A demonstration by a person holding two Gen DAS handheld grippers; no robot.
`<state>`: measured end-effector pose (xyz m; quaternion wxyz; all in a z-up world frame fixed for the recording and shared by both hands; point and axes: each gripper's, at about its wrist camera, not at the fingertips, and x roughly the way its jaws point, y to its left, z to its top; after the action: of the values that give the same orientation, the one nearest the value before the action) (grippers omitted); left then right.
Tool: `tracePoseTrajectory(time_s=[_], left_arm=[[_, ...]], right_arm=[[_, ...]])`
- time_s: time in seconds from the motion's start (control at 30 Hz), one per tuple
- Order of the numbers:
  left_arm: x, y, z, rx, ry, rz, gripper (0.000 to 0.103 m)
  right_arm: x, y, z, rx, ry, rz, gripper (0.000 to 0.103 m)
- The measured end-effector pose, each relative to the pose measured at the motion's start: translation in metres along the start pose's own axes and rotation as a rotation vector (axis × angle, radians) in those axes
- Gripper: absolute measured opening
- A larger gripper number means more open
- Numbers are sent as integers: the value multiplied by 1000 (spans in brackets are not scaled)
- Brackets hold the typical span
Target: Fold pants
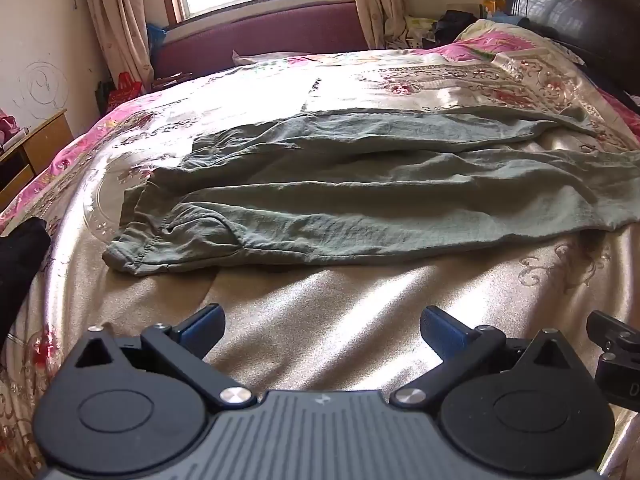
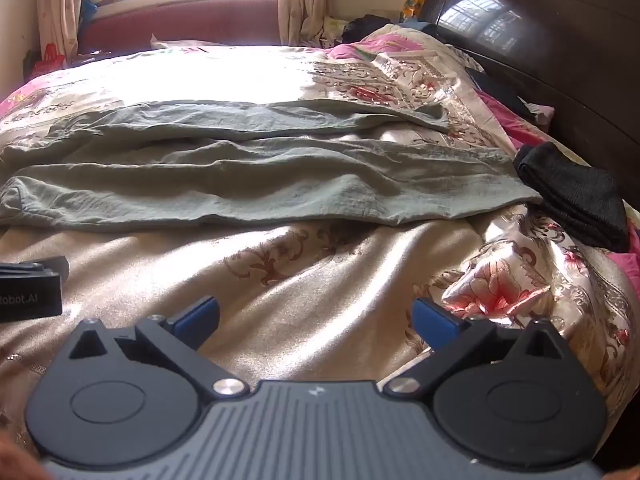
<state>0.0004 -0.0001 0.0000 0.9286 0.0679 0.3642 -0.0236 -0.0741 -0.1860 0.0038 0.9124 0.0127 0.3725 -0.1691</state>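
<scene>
Grey-green pants (image 1: 360,192) lie spread across the bed, waistband at the left, legs running right; they also show in the right wrist view (image 2: 260,176). The two legs lie side by side, wrinkled. My left gripper (image 1: 322,328) is open and empty, over the bedspread short of the pants' near edge. My right gripper (image 2: 316,320) is open and empty, also short of the pants, near the leg ends. The right gripper's body (image 1: 616,344) shows at the right edge of the left wrist view; the left gripper's body (image 2: 30,288) shows at the left edge of the right wrist view.
The satin floral bedspread (image 1: 320,288) covers the bed. A folded black garment (image 2: 580,196) lies by the leg ends. Another dark cloth (image 1: 20,256) sits at the left edge. A dark headboard (image 2: 540,48) stands right; a wooden desk (image 1: 36,148) stands left.
</scene>
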Motion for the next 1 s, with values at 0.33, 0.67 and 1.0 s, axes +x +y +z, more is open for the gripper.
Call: tracePoseTrajectory(time_s=[0.33,0.67,1.0], left_arm=[[0,-3,-2,7,-9,4,103],[-1,-8,-3,30,-1,-20,103],[-1,-15,-7,66,11,-42,103]], right_arm=[[0,6,0,-3,-3,-1,102],[2,3,0,-13,-6,2,102],[1,6,-1,-30,-10,9,102]])
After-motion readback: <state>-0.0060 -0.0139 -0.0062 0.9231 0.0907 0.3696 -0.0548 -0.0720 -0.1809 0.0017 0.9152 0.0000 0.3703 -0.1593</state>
